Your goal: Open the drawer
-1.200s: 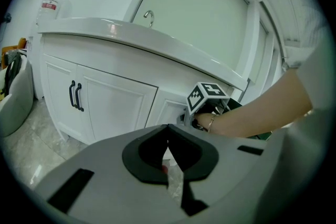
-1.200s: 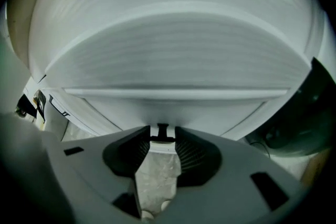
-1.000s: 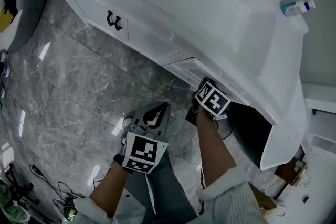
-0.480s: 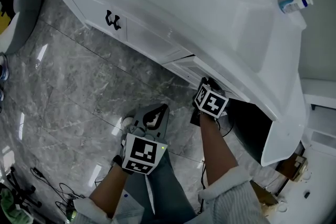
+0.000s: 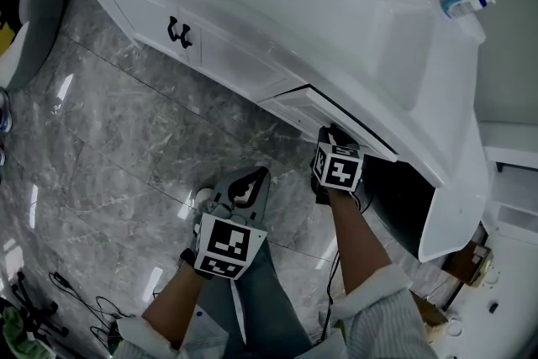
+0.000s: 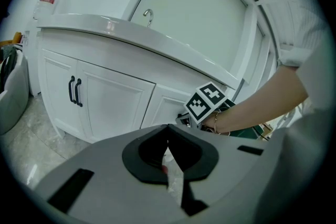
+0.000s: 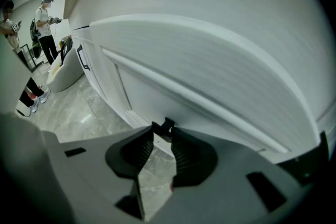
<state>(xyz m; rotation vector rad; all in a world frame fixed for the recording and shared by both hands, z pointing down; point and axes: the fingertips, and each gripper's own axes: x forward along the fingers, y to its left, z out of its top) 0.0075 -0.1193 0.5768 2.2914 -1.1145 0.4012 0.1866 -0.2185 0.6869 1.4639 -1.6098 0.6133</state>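
Left hand-held gripper (image 5: 250, 181) hangs low and close to the body, jaws pressed tip to tip with nothing in them, left forearm (image 5: 172, 298) bare below a pushed-up sleeve. Right forearm (image 5: 357, 244) is stretched further forward — the right hand-held gripper (image 5: 334, 134) has its jaws nipped onto a small dark drawer handle (image 7: 165, 126), marker cube facing up.

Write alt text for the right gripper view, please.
The right gripper is closed on a small black handle on the white drawer front, which fills most of the frame. Grey marble floor shows at lower left.
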